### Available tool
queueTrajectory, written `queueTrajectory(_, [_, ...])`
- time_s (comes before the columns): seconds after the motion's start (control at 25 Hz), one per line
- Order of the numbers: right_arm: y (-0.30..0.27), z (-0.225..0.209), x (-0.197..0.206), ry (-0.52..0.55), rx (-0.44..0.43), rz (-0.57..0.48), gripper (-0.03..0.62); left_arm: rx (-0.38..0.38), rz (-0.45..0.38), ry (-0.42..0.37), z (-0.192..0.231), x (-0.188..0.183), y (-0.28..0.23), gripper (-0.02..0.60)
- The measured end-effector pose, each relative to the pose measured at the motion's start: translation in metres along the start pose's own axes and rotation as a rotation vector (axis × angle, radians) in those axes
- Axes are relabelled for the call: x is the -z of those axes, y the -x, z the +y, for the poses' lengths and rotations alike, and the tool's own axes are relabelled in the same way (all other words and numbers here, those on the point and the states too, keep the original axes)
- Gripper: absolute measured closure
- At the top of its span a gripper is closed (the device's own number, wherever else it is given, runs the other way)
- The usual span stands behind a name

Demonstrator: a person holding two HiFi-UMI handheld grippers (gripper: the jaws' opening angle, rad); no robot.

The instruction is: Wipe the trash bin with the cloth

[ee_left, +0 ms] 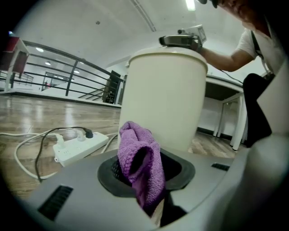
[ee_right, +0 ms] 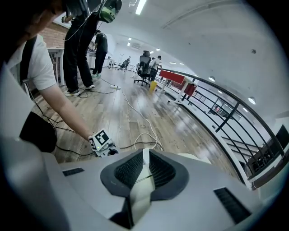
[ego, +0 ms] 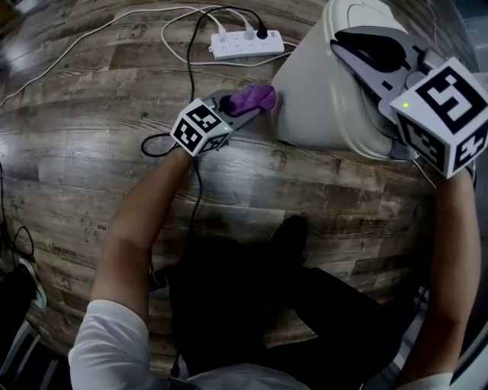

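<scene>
The person's left gripper (ego: 242, 109) is clamped on a purple terry cloth (ego: 258, 96). The left gripper view shows the fabric bunched betw. the two pads and folded over above them. In the head view the cloth sits at approx 12 o'clock from frame centre, low against the side wall of a cream plastic trash bin (ego: 320, 99), which fills the 1–2 o'clock area. Whether cloth and wall actually touch can't be told. The right gripper (ego: 352, 47) is closed on the bin's upper rim; in the right gripper view a thin cream edge runs straight betw. its black ribbed pads (ee_right: 128, 169). A white multi-socket power strip (ego: 246, 44) lies on the grey-brown wood-plank floor (ego: 91, 152) at 12 o'clock, near the bin's far side. It has white plugs and one black plug in it, w/ white cable (ego: 114, 23) looping off to 10 o'clock. A black cable (ego: 197, 183) trails along the left forearm toward 6 o'clock. The only print in view is the b/w square marker pattern on each gripper's cube; the power strip's markings are too small to read.
</scene>
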State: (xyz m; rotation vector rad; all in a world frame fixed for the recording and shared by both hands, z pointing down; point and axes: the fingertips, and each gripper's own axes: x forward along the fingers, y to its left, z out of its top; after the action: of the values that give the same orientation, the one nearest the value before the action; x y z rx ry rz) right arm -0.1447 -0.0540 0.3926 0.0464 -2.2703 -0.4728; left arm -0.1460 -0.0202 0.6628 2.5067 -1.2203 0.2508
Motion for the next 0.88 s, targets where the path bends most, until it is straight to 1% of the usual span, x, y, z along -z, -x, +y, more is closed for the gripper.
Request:
queueTrajectory(0.12, [0.0, 0.0, -0.003, 0.003, 0.001, -0.006, 0.549, -0.074, 0.015, 0.039, 0.038, -0.001, -0.014, 0.471])
queueTrajectory(0.2, [0.0, 0.0, -0.003, 0.007, 0.0, -0.007, 0.549, -0.106, 0.029, 0.059, 0.058, -0.003, -0.025, 0.471])
queueTrajectory(0.4, [-0.002, 0.0, -0.001, 0.021, -0.008, -0.003, 0.549, -0.132, 0.072, 0.073, 0.089, -0.006, -0.061, 0.471])
queueTrajectory(0.52, [-0.003, 0.001, 0.0, 0.028, -0.012, -0.001, 0.549, -0.154, 0.05, 0.128, 0.103, -0.009, -0.08, 0.471])
queueTrajectory(0.6, [-0.003, 0.001, 0.001, 0.033, -0.015, 0.001, 0.549, -0.176, 0.031, 0.187, 0.11, -0.006, -0.088, 0.471])
queueTrajectory(0.68, [-0.004, 0.001, 0.001, 0.038, -0.018, 0.002, 0.549, -0.184, 0.037, 0.227, 0.111, 0.003, -0.093, 0.471])
queueTrajectory(0.8, [-0.004, 0.001, 0.002, 0.044, -0.023, 0.003, 0.549, -0.163, 0.063, 0.255, 0.103, 0.02, -0.099, 0.471])
queueTrajectory(0.88, [-0.005, 0.001, 0.003, 0.049, -0.025, 0.004, 0.549, -0.145, 0.077, 0.26, 0.097, 0.029, -0.1, 0.471])
